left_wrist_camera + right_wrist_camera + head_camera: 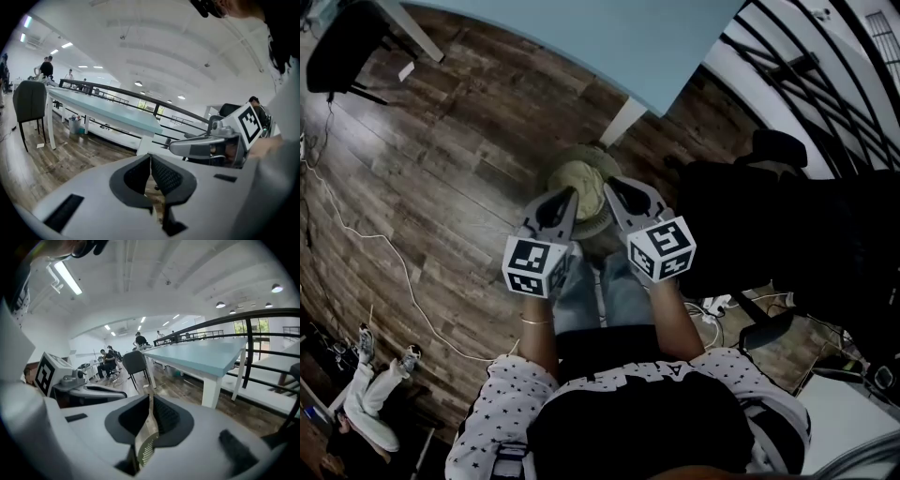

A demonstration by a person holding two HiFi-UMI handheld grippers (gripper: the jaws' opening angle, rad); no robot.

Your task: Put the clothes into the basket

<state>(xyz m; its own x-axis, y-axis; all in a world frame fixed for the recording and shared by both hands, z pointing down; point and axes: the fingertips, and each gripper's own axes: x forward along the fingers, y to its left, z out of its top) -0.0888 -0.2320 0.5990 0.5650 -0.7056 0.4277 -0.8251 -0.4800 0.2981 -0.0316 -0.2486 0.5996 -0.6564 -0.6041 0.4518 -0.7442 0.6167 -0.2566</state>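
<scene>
A round basket [598,225] stands on the wooden floor just before the person's feet, with an olive garment [581,180] heaped inside it. Both grippers hover side by side above it and point forward and down. My left gripper [571,193] is shut with nothing between its pads; its own view shows the jaws [150,157] pressed together. My right gripper [610,184] is shut too and holds nothing, the jaws [150,398] meeting in its view. A ribbed strip of the basket [146,448] shows through the gap under the right jaws.
A light blue table [609,37] with a white leg [623,120] stands just beyond the basket. Dark chairs and bags [769,216] crowd the right side. A white cable [394,262] runs over the floor at left. Another person's legs [375,384] lie at lower left.
</scene>
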